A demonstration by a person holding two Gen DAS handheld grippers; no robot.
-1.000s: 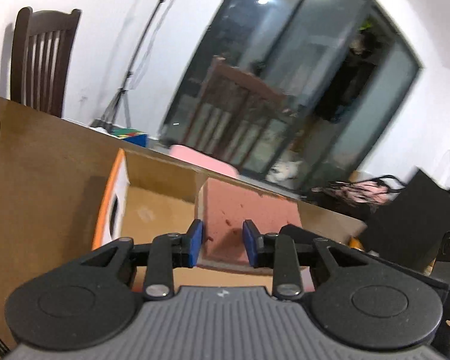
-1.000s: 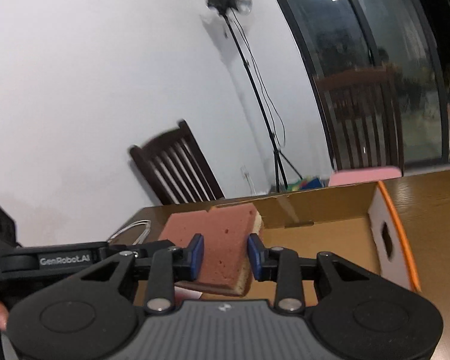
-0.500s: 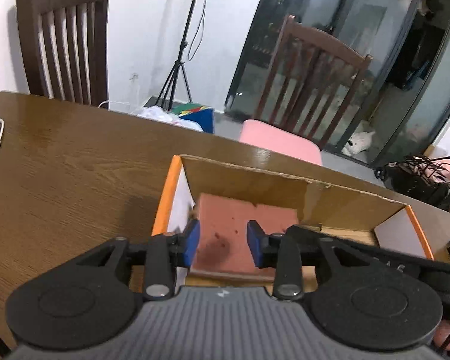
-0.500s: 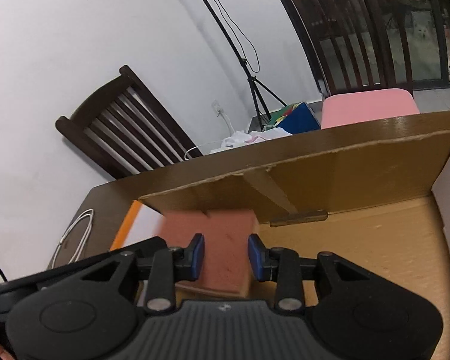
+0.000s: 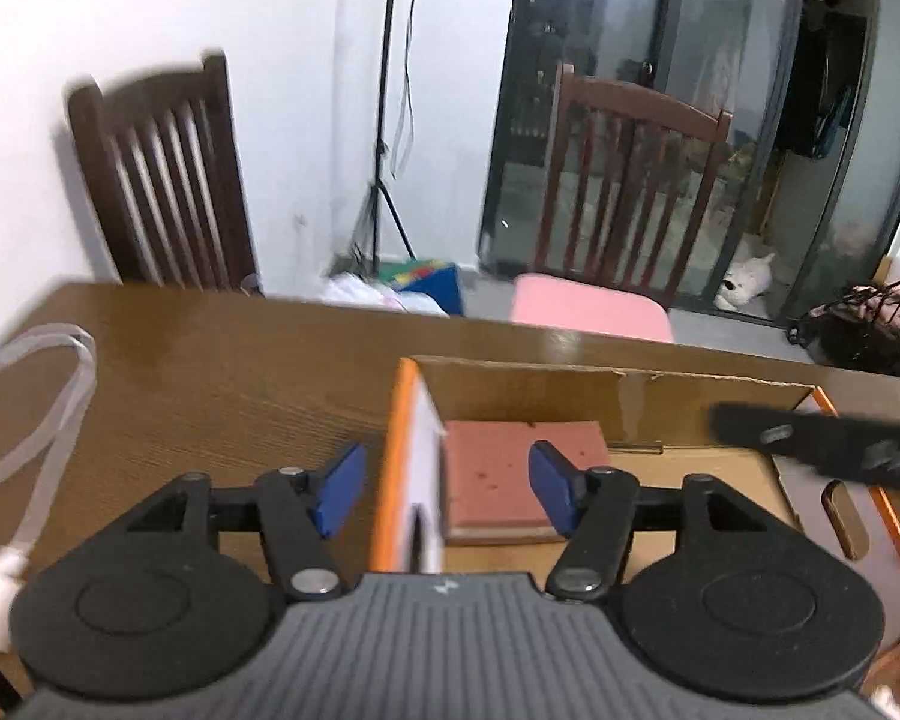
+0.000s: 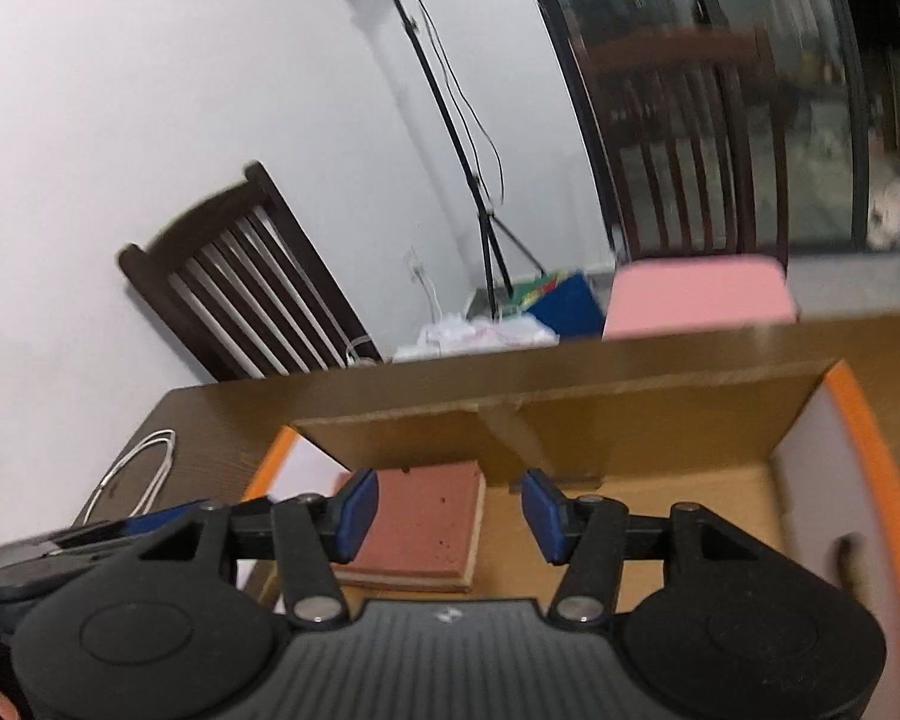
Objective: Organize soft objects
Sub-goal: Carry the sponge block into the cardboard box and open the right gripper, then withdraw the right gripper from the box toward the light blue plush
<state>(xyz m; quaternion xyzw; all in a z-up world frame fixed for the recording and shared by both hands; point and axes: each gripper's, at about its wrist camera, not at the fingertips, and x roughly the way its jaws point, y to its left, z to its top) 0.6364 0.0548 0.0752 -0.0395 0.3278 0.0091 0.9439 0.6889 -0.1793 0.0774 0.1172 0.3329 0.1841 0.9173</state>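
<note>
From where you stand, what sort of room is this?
Probably a home dining room: a wooden table with slat-backed wooden chairs around it, and a glass sliding door behind. A cardboard box sits on the table.

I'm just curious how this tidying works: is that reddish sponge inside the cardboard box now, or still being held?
Inside. The sponge lies flat on the floor of the box, in its left corner, and neither gripper's blue pads touch it.
</note>
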